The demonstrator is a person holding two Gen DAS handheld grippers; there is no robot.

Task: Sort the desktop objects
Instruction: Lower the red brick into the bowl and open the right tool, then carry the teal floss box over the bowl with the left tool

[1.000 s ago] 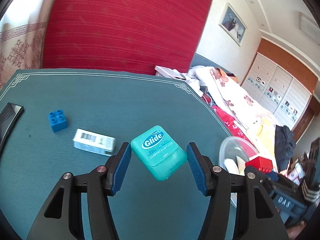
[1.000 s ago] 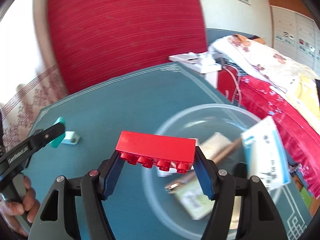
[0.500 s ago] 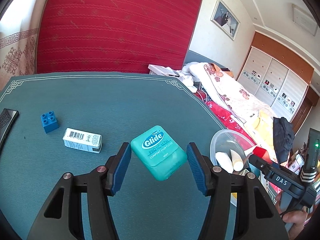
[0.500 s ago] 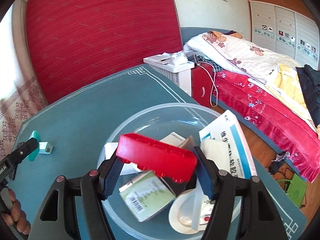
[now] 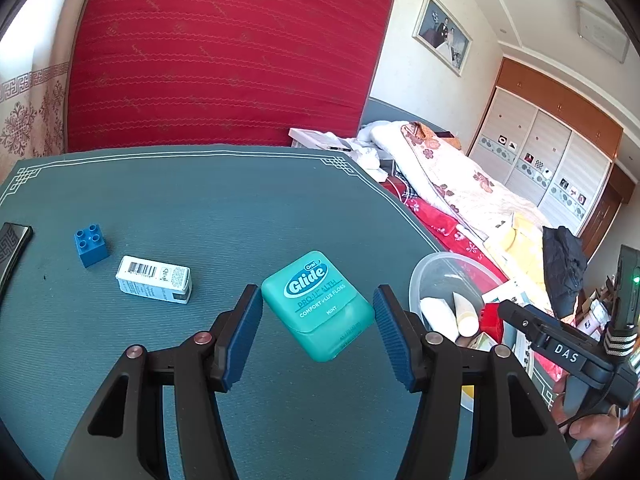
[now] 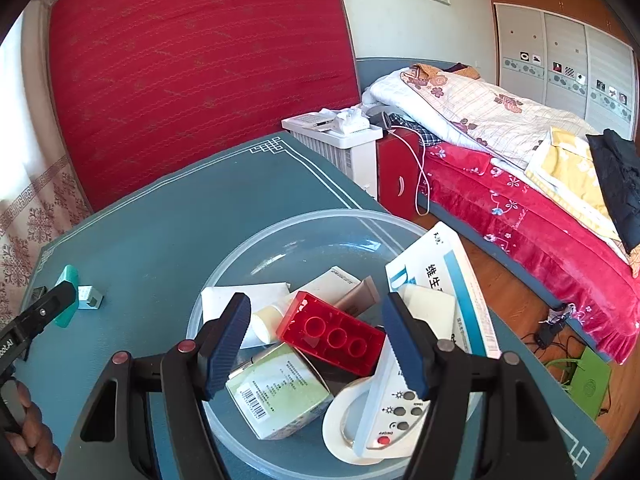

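**Worktop layout from my two wrist views**

On the worktop (image 5: pixel 240 216), my left view shows a brick (image 5: pixel 91 242) far left, a small box (image 5: pixel 154 279) right of it, the floss case (image 5: pixel 318 305) centre, and the bowl (image 6: pixel 280 236) right, holding a brick block (image 6: pixel 332 334) among packets.

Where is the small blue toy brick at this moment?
In the left wrist view, the blue brick stands on the teal table at the far left, apart from the white barcode box to its right.
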